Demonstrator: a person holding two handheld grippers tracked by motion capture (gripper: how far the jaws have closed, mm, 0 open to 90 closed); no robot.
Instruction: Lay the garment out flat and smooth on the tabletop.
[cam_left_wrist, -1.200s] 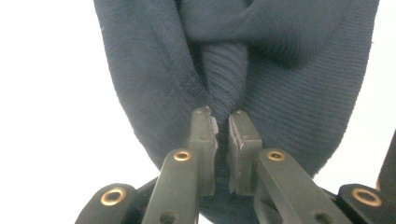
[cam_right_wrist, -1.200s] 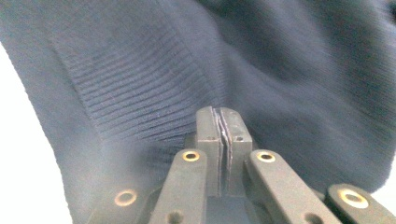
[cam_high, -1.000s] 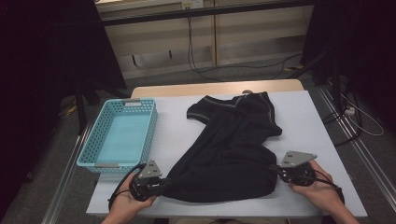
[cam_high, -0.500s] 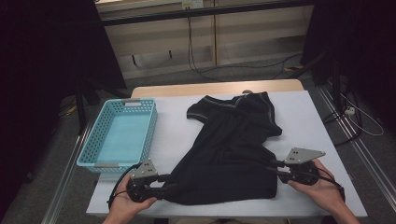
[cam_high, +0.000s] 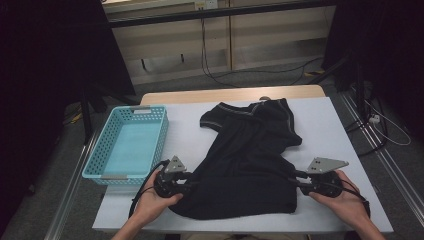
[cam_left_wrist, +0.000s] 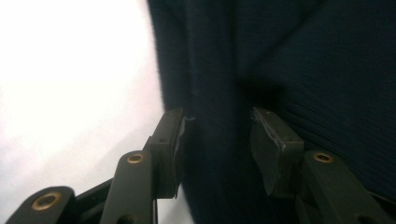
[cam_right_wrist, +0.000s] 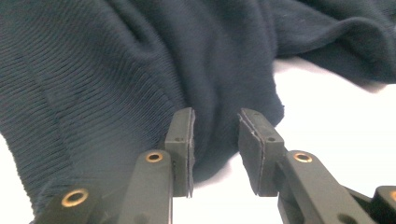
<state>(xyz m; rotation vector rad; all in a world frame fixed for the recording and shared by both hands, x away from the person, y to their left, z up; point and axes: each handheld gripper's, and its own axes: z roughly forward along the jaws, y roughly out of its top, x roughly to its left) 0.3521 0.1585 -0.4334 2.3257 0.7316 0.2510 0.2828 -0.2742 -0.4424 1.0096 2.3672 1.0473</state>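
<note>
One garment: dark ribbed-knit shirt (cam_high: 247, 165), spread flat on the white counter (cam_high: 330, 120), collar at the far end, hem toward the person.
Count: one shirt, one turquoise basket (cam_high: 127, 145), two claws, two hands.
Basket: sits on the counter's left side, just beside the shirt but apart from it; nothing visible inside.
Left claw (cam_high: 192, 181): at the shirt's near-left edge. Jaws have just been opening; in the left gripper view (cam_left_wrist: 217, 140) a fold of fabric sits between them but the pads stand clear of it. Released.
Right claw (cam_high: 299, 179): at the near-right corner of the hem. Jaws have just been opening; in the right gripper view (cam_right_wrist: 215, 140) the cloth edge lies in the gap, pads not pressing. Released.
Handling, my read: light, soft, zero stiffness; it will drape and sag wherever it is not supported. The ribbed knit should give decent friction on the pads, so slip risk is low, but it stretches and drags across the counter if pulled from one side.
Where to grip, my read: pinch at the hem corners or side seams, where the layers are thickest; take both sides together so the body stays flat. Catch all layers, or only the top one lifts.
</note>
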